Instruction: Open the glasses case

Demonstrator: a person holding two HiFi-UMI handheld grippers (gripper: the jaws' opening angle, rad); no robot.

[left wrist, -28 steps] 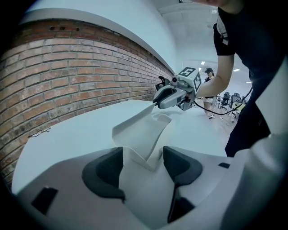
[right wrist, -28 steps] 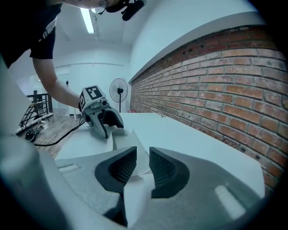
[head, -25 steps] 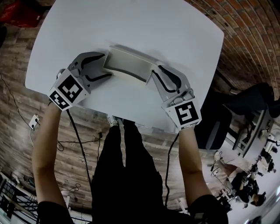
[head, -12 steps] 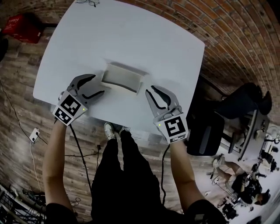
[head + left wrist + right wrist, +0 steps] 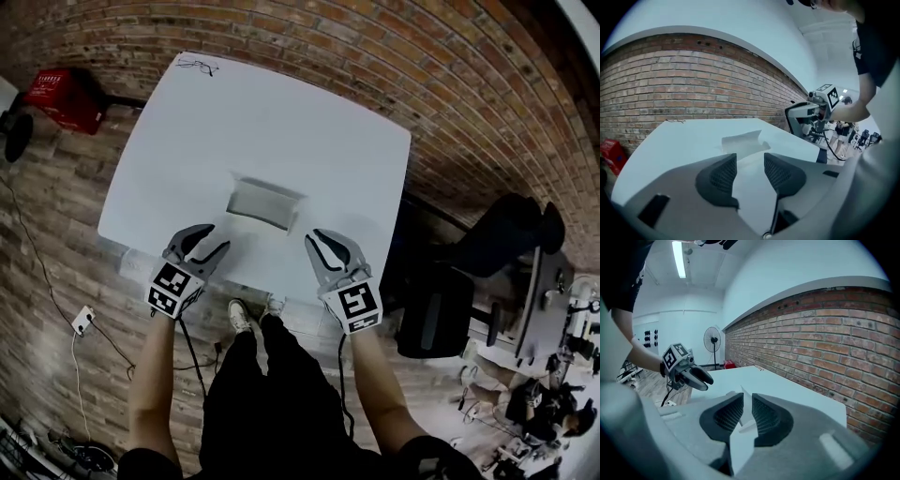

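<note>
The white glasses case (image 5: 265, 202) lies open on the white table (image 5: 281, 122), its lid raised at the far side. The case also shows ahead in the left gripper view (image 5: 740, 140). My left gripper (image 5: 208, 246) hovers near the table's front edge, short of the case; its jaws are closing with nothing between them (image 5: 750, 161). My right gripper (image 5: 319, 246) is also back from the case, right of it. Its jaws (image 5: 746, 401) stand a narrow gap apart, holding nothing. A corner of the case (image 5: 743, 392) peeks over them.
A thin pair of glasses (image 5: 197, 64) lies at the table's far left corner. A red box (image 5: 61, 98) sits on the floor to the left, and a black chair (image 5: 441, 309) stands right of the table. A brick wall (image 5: 450, 84) runs behind.
Both grippers have drawn back from the ends of the case toward the table's near edge and risen. The left jaws have narrowed. The case stays open where it was.
</note>
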